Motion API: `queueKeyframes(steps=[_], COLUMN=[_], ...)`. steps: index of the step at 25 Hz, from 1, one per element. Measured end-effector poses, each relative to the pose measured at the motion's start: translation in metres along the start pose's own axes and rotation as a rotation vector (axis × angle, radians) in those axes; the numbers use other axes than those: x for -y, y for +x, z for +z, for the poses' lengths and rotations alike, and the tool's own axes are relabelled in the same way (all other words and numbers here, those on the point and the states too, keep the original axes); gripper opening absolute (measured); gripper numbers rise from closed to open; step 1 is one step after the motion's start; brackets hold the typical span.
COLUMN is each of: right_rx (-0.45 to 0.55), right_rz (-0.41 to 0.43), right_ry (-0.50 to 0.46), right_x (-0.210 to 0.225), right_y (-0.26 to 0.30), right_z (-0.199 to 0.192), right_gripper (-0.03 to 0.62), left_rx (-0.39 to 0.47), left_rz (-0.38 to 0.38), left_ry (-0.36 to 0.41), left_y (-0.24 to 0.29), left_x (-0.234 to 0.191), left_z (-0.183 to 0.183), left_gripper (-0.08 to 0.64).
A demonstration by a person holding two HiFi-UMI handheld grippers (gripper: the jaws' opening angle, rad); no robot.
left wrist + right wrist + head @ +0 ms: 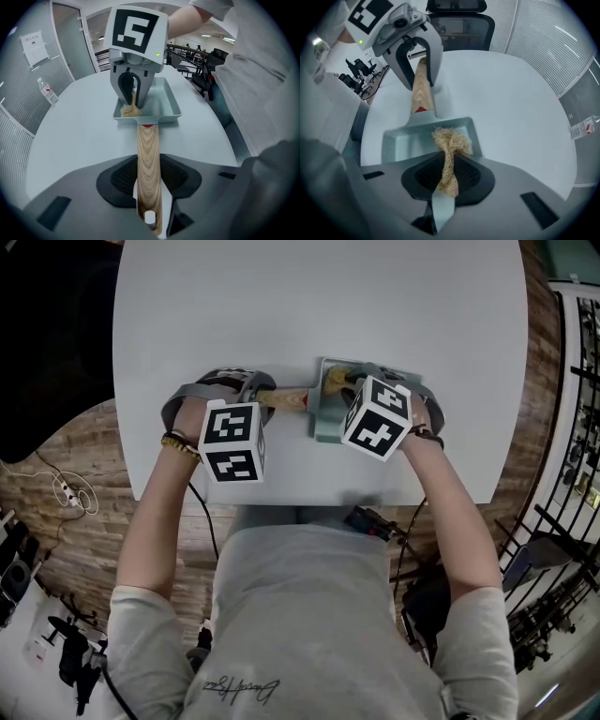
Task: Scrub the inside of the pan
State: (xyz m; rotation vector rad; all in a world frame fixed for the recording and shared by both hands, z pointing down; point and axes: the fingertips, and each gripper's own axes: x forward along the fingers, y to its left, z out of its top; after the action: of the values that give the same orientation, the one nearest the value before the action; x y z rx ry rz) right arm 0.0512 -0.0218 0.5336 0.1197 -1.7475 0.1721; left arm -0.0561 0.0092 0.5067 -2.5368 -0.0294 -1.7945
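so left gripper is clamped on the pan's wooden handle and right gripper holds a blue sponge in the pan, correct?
Not a blue sponge: the right gripper holds a tan fibrous scrubber in the pan, per the right gripper view. The left gripper on the wooden handle is right.

place: office | evidence: swivel chair [473, 28] — glass partition with blinds [553, 42] | white meeting table [319, 315] | ceiling lights [206, 35]

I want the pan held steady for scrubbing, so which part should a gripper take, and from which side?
The wooden handle, from its free end, along its length. It juts straight and narrow from the short wall of the pan, so jaws close on its sides. The left gripper grips it this way, leaving the inside open.
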Motion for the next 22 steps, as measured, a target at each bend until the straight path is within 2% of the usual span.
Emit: queueKeyframes(steps=[6,13,18,22], right_rx=[-0.011,0.015,0.003,-0.001], right_rz=[0.008,-0.025,0.034,0.121], right_ry=[-0.007,-0.017,-0.03,-0.018], right_x=[0.012,0.009,-0.017,-0.044], right_y=[0.001,0.002,0.003,0.004], right_z=[0.0,0.0,-0.007,-0.014], right_gripper=[0.071,0.069,0.069,0.069], left_rx=[0.007,0.003,-0.005,-0.004], left_rz=[-0.009,-0.009,0.006,0.001], left_ry=[-0.022,-0.05,-0.06,-0.068], left_y=[0.002,0.004,0.004,0.006], left_x=[-0.002,-0.003,-0.007,-0.009], left_z=[0.0,-0.001,-0.005,-0.008], left_gripper=[0.15,0.15,0.15,0.15])
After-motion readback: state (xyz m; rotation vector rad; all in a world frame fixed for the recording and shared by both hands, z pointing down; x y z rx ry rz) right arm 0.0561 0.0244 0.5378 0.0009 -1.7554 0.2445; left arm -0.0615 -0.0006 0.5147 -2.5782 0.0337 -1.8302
